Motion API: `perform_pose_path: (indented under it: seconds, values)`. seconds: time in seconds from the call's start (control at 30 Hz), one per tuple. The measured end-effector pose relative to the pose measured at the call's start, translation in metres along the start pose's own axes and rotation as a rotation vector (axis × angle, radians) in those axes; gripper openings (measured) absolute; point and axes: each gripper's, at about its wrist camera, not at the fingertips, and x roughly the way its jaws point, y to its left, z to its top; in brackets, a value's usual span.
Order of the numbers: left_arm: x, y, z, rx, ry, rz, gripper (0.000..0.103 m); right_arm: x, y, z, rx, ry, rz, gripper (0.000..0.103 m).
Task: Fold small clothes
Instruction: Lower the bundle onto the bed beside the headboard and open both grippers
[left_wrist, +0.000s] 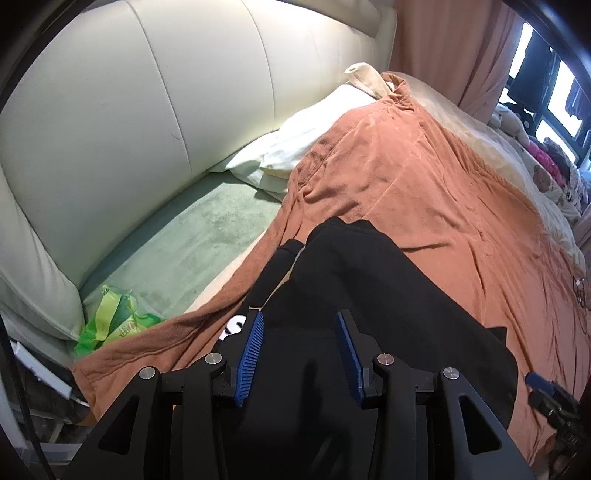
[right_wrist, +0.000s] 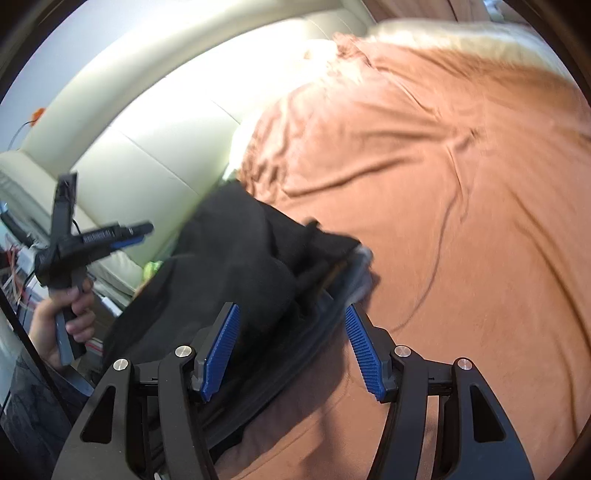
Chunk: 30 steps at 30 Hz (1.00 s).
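I had both tools low over the bed, because the orange blanket (left_wrist: 424, 192) gave me the only flat, soft surface for folding. The black garment (left_wrist: 351, 280) lay on that blanket directly ahead of and beneath the left gripper (left_wrist: 300, 322), stretching away from its tips toward the white pillow (left_wrist: 295, 144). That gripper was released: its 2 blue pads (left_wrist: 251, 354) stood apart with cloth under the gap but nothing pinched, which made sense if the piece was meant to settle flat.

From the right wrist view, the same garment (right_wrist: 236, 251) sat bunched just ahead of the right gripper (right_wrist: 291, 314), slightly toward its left pad. The right gripper was also let go, jaws wide, with fabric between them yet untouched by either pad. That view was smeared by motion, so I could only guess that the grey strip (right_wrist: 360, 273) beyond the right pad was a lining or waistband.

Further left of the right gripper, a hand (right_wrist: 70, 314) held the other tool's handle clear above the cloth, presumably to keep it from dragging the fabric.

A green wrapper (left_wrist: 114, 321) lay off to the left gripper's left, beside the cream headboard (left_wrist: 147, 110), well out of the working area.

I judged the fold barely begun, with the garment's layers still heaped.
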Motion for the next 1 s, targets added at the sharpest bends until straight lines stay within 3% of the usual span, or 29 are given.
perform_pose_path:
  seconds: [0.07, 0.17, 0.3, 0.47, 0.6, 0.7, 0.83, 1.0]
  values:
    - [-0.006, 0.004, -0.012, 0.008, 0.013, -0.004, 0.043, 0.001, 0.025, 0.005, -0.057, -0.022, -0.001, 0.058]
    - [-0.012, 0.011, -0.034, 0.005, 0.031, -0.029, 0.043, 0.015, 0.065, -0.017, -0.125, -0.013, 0.024, 0.058]
    - [-0.021, 0.017, -0.062, 0.003, 0.042, -0.033, 0.043, 0.034, 0.097, -0.03, -0.201, 0.04, 0.034, 0.058]
    - [-0.031, 0.018, -0.091, 0.022, 0.045, -0.039, 0.043, 0.058, 0.165, -0.032, -0.314, 0.104, 0.075, 0.058]
    - [-0.03, 0.022, -0.111, 0.023, 0.068, -0.044, 0.043, 0.071, 0.201, -0.037, -0.423, 0.164, 0.056, 0.058]
    - [-0.025, 0.026, -0.126, 0.028, 0.077, -0.039, 0.043, 0.082, 0.211, -0.049, -0.493, 0.211, 0.057, 0.058]
    - [-0.024, 0.03, -0.142, 0.011, 0.055, -0.059, 0.043, 0.086, 0.208, -0.075, -0.619, 0.221, -0.012, 0.052]
    - [-0.024, 0.021, -0.16, 0.034, 0.02, -0.027, 0.044, 0.074, 0.195, -0.091, -0.596, 0.193, -0.001, 0.052]
